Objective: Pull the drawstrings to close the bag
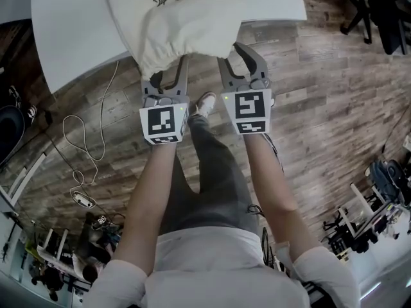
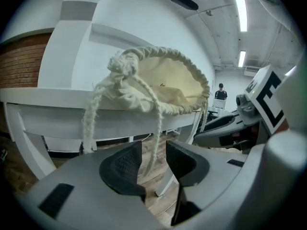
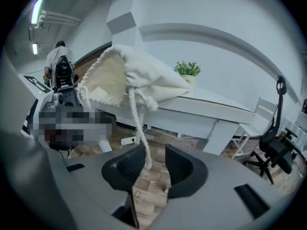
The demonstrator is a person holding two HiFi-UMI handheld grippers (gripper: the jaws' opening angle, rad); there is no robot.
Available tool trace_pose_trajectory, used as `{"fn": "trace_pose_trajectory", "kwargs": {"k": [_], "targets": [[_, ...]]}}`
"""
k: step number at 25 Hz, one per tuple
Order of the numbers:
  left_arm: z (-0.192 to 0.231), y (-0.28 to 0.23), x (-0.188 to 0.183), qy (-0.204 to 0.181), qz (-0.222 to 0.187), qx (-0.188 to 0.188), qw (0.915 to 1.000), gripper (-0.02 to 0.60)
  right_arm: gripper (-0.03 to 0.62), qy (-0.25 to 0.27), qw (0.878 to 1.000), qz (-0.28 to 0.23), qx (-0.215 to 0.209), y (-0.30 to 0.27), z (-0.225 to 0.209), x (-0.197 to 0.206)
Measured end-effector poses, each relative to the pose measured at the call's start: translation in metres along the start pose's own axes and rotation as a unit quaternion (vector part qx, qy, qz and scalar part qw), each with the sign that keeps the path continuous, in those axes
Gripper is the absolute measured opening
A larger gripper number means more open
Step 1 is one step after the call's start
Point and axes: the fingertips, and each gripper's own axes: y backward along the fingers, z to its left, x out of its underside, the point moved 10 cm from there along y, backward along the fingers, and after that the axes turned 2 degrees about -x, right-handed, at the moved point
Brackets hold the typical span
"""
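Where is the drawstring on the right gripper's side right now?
In the right gripper view, the drawstring hangs from the bag at the table edge. Its end dangles between the open jaws of the right gripper, not clamped.

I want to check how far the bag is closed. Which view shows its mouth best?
The left gripper view: the bag faces that camera mouth-on, open, its inside visible. The right gripper view shows the mouth obliquely; the head view shows only the gathered hem from above.
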Motion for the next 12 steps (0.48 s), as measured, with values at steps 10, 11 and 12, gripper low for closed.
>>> {"fn": "trace_pose_trajectory", "kwargs": {"k": [10,11,12], "targets": [[-0.007,0.027,-0.019,0.063,-0.033,0.105,0.9919,0.017,0.073,-0.026,0.997,-0.047,0.064,-0.002,-0.016,0.000],[-0.008,0.035,-0.022,0.071,-0.036,0.115,0.9902,0.017,0.065,-0.032,0.996,-0.051,0.068,-0.001,-0.017,0.000],[-0.008,0.044,-0.025,0.079,-0.040,0.124,0.9883,0.017,0.054,-0.039,0.995,-0.055,0.071,0.000,-0.019,-0.001]]}}
